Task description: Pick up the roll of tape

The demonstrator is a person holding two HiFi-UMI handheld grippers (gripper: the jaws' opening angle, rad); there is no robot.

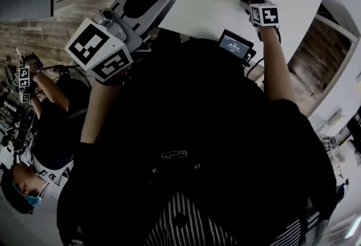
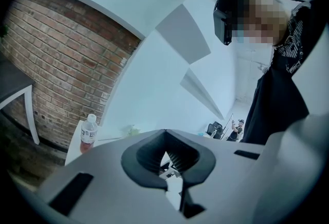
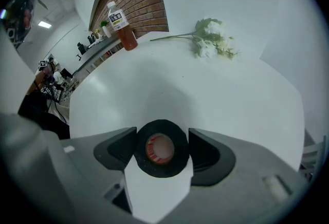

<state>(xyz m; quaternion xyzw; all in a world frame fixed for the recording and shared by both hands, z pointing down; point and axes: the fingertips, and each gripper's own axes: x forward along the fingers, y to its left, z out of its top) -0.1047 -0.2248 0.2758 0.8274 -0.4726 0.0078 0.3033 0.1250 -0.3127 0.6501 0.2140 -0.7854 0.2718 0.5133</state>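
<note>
We are at the grasp itself. The black roll of tape with a red core (image 3: 162,169) lies flat on the white table (image 3: 231,94), low in the middle of the right gripper view. The right gripper (image 3: 162,147) points steeply down over it, and its dark fingers (image 3: 115,148) sit against the roll's left and right edges, seemingly clamped on it. The roll does not look lifted yet. We judge the next move to be a straight rise with the squeeze kept firm, since the rounded rim could slip out sideways. The left gripper (image 2: 165,138) is held off the table with its fingers together on nothing.
</note>
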